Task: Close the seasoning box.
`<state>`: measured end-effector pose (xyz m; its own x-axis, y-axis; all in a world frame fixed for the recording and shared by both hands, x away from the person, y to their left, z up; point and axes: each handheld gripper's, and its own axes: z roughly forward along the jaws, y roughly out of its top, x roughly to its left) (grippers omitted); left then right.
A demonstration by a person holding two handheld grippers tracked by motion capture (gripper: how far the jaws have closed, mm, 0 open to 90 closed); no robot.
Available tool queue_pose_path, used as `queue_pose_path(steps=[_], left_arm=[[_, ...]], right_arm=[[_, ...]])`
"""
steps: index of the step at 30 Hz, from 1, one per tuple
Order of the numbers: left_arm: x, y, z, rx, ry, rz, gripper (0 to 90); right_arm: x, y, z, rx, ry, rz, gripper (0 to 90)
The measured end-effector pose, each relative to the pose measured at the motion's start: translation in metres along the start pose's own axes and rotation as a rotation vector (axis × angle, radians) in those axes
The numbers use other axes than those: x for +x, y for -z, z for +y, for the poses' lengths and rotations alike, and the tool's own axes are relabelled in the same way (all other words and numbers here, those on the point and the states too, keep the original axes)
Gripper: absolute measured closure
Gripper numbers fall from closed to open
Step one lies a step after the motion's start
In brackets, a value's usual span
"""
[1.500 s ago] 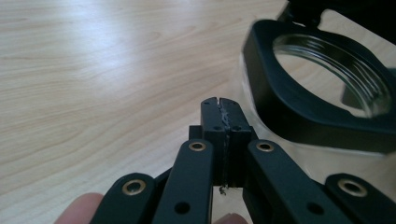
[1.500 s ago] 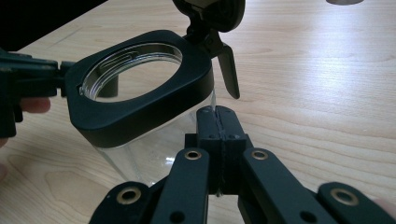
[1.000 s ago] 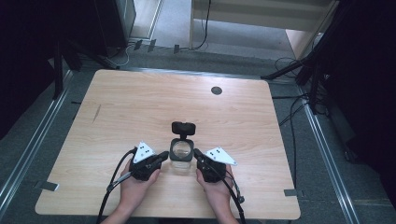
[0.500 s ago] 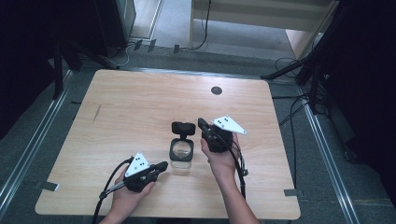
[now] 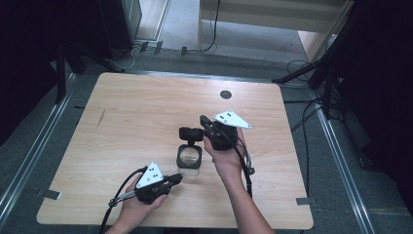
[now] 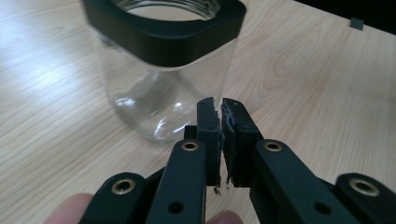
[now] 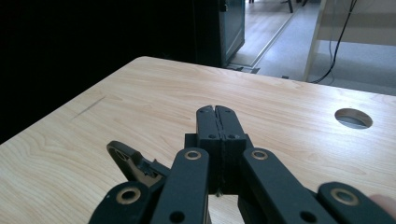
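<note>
A clear square glass jar [image 5: 189, 157] with a black collar stands open near the table's middle front, its black hinged lid [image 5: 191, 133] flipped up behind it. My left gripper [image 5: 176, 179] lies low at the front, just left of the jar, jaws shut on nothing. In the left gripper view the jar [image 6: 163, 70] stands close ahead of the shut tips [image 6: 221, 103]. My right gripper [image 5: 203, 120] is raised beside the lid's right side, shut and empty. The right gripper view shows its closed tips [image 7: 216, 110] with the lid [image 7: 133, 163] at lower left.
The wooden table [image 5: 136, 107] has a round cable hole [image 5: 225, 94] at the back, seen as the hole [image 7: 353, 118] in the right gripper view. Cables and dark stands surround the table on the floor.
Both grippers have left the jar's sides. The right one rose and went back to the lid's right side. The left one drew back toward the front left edge.
</note>
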<state>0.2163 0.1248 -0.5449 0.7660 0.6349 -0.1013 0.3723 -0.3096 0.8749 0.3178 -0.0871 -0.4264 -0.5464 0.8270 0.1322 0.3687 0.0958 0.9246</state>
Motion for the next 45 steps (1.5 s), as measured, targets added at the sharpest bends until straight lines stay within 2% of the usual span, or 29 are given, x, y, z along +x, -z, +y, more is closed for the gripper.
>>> queue_pose_path(steps=[1, 2, 4, 9, 12, 13, 15, 16, 19, 21, 26, 29, 32, 33, 34, 35, 37, 38, 39, 40, 41, 42, 43, 44, 45], left_arm=[[0.0, 0.0, 0.0, 0.0, 0.0, 0.0, 87.0], [-0.002, -0.005, 0.001, 0.011, -0.022, -0.005, 86.9], [-0.004, -0.008, 0.001, 0.017, -0.033, -0.004, 86.9], [-0.001, -0.012, 0.002, 0.02, -0.014, -0.006, 88.7], [-0.001, -0.014, 0.003, 0.021, -0.02, 0.004, 89.5], [-0.001, -0.015, 0.003, 0.021, -0.012, -0.001, 89.9], [0.001, -0.016, 0.004, 0.018, 0.0, 0.005, 90.0], [0.002, -0.016, 0.004, 0.015, 0.011, 0.007, 90.0], [0.001, -0.016, 0.004, 0.011, 0.011, 0.012, 90.0], [0.001, -0.016, 0.004, 0.007, 0.009, 0.015, 89.9], [0.002, -0.015, 0.003, 0.003, 0.009, 0.012, 89.5], [0.002, -0.014, 0.003, 0.001, 0.011, 0.009, 87.9], [0.002, -0.012, 0.002, -0.008, 0.013, -0.004, 81.9], [0.004, -0.008, 0.001, -0.024, 0.02, -0.019, 79.7], [0.005, -0.005, 0.0, -0.036, 0.027, -0.017, 76.7], [0.007, -0.001, -0.001, -0.048, 0.041, -0.022, 72.1], [0.014, 0.008, -0.003, -0.089, 0.074, -0.03, 59.9], [0.014, 0.008, -0.003, -0.089, 0.074, -0.03, 54.3], [0.019, 0.014, -0.004, -0.113, 0.085, -0.013, 54.3], [0.027, 0.023, -0.006, -0.132, 0.121, -0.006, 42.8], [0.027, 0.023, -0.006, -0.132, 0.121, -0.006, 36.4], [0.031, 0.028, -0.007, -0.132, 0.142, 0.001, 28.1], [0.035, 0.034, -0.008, -0.13, 0.153, 0.022, 28.1], [0.041, 0.042, -0.01, -0.129, 0.157, 0.046, 22.7], [0.045, 0.048, -0.012, -0.133, 0.163, 0.073, 18.8]], right_arm=[[0.001, -0.001, 0.001, 0.003, 0.001, 0.004, 90.0], [0.002, -0.002, 0.001, 0.008, 0.008, 0.007, 90.0], [0.004, -0.003, 0.001, 0.015, 0.018, 0.014, 90.0], [0.01, -0.002, -0.005, 0.03, 0.031, 0.041, 90.0], [0.013, 0.002, -0.008, 0.032, 0.04, 0.047, 90.0], [0.016, 0.006, -0.013, 0.034, 0.062, 0.046, 90.0], [0.017, 0.007, -0.015, 0.038, 0.072, 0.045, 90.0], [0.019, 0.011, -0.022, 0.049, 0.09, 0.036, 90.0], [0.02, 0.014, -0.029, 0.062, 0.099, 0.045, 90.0], [0.023, 0.016, -0.045, 0.092, 0.119, 0.062, 90.0], [0.023, 0.011, -0.07, 0.142, 0.116, 0.072, 90.0], [0.022, 0.011, -0.072, 0.12, 0.09, 0.073, 90.0], [0.02, 0.016, -0.067, 0.087, 0.089, 0.067, 90.0], [0.019, 0.018, -0.066, 0.075, 0.09, 0.06, 90.0], [0.017, 0.021, -0.064, 0.066, 0.087, 0.053, 90.0], [0.014, 0.024, -0.062, 0.053, 0.086, 0.046, 83.6], [0.006, 0.031, -0.06, 0.026, 0.067, 0.03, 60.8], [0.006, 0.031, -0.06, 0.026, 0.067, 0.03, 60.8], [0.001, 0.035, -0.059, 0.01, 0.057, 0.018, 50.1], [-0.012, 0.044, -0.057, -0.006, 0.03, -0.006, 30.9], [-0.016, 0.046, -0.057, -0.006, 0.025, -0.018, 25.5], [-0.021, 0.05, -0.058, -0.006, 0.018, -0.034, 20.4], [-0.021, 0.05, -0.058, -0.006, 0.018, -0.034, 20.4], [-0.027, 0.054, -0.058, -0.01, 0.012, -0.05, 17.8], [-0.04, 0.065, -0.061, -0.018, 0.003, -0.084, 15.5]])
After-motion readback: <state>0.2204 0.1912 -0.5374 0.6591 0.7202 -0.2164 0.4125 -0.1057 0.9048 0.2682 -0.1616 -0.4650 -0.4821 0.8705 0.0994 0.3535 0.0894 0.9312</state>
